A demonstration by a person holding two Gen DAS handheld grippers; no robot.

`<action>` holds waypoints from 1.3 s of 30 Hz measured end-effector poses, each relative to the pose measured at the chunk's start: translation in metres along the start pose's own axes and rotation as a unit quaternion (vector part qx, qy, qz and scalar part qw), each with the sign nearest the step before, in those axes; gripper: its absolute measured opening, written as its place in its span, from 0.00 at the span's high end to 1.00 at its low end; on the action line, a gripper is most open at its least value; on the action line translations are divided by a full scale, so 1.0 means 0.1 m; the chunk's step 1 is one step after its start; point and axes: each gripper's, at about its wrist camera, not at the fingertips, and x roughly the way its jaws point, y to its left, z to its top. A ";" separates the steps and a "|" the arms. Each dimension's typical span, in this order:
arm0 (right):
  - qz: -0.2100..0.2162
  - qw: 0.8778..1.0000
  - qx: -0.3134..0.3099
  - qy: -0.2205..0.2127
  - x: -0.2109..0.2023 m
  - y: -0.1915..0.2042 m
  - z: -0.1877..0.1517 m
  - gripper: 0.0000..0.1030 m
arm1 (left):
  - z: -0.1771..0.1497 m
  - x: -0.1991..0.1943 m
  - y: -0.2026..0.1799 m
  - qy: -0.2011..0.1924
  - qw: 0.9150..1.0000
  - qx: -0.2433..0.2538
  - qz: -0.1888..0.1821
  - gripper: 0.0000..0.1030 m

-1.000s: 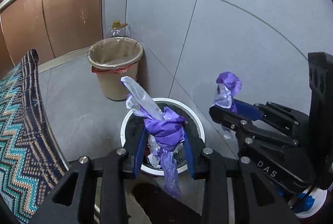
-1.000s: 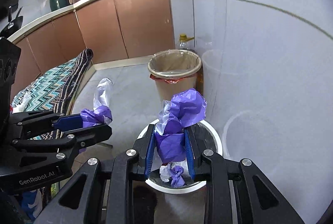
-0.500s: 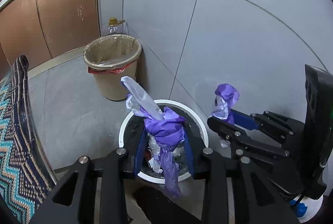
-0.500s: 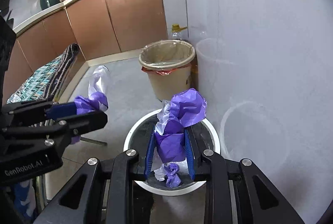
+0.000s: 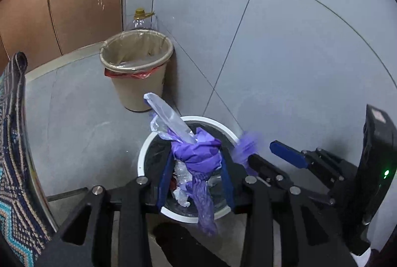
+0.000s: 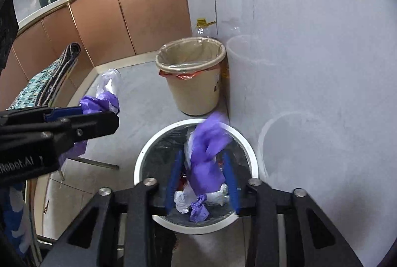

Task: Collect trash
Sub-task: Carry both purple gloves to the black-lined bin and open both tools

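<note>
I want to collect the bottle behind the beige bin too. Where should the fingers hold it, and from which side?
Probably the neck, just under the yellow cap, from above. Only the top of the bottle shows: the beige bin stands in front, the wall close behind. The neck is narrow and upright, which suits two fingers.

I see glossy grey wall tiles (image 6: pixel 310 48), mirror-smooth. Floor tiles (image 5: pixel 82 118) duller, faint sheen. Purple gloves (image 5: pixel 198 155) thin, crinkled, rubbery. White-rimmed bin (image 6: pixel 250 150) smooth plastic, lined with shiny black film. Beige bin (image 6: pixel 196 90) matt plastic, clear crinkly liner. Cabinet doors (image 6: pixel 148 11) satin copper-brown. I note woven zigzag cloth (image 5: pixel 12 180), coarse.
</note>
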 end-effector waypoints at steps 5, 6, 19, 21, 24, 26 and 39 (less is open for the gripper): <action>-0.009 1.000 0.004 0.000 -0.02 -0.04 -0.05 0.60 | 0.00 -0.02 -0.01 -0.002 1.000 -0.006 -0.008 0.59; -0.009 1.000 0.004 0.000 -0.03 -0.04 -0.05 0.60 | 0.00 -0.03 -0.02 -0.003 1.000 -0.007 -0.007 0.59; -0.016 1.000 -0.007 -0.017 -0.29 0.07 -0.05 0.53 | -0.03 -0.40 -0.05 -0.059 0.998 -0.002 0.022 0.56; -0.017 1.000 -0.007 -0.022 -0.36 0.08 -0.04 0.52 | -0.05 -0.50 -0.06 -0.078 0.996 0.000 0.034 0.56; -0.018 0.999 -0.008 -0.031 -0.46 0.11 -0.02 0.52 | -0.07 -0.64 -0.07 -0.099 0.994 -0.002 0.039 0.56; -0.019 0.999 -0.010 -0.037 -0.54 0.15 -0.01 0.52 | -0.09 -0.74 -0.07 -0.112 0.993 -0.002 0.044 0.56; -0.027 0.995 -0.029 -0.090 -1.18 0.35 0.03 0.34 | -0.31 -1.39 0.02 -0.157 0.985 -0.026 0.068 0.40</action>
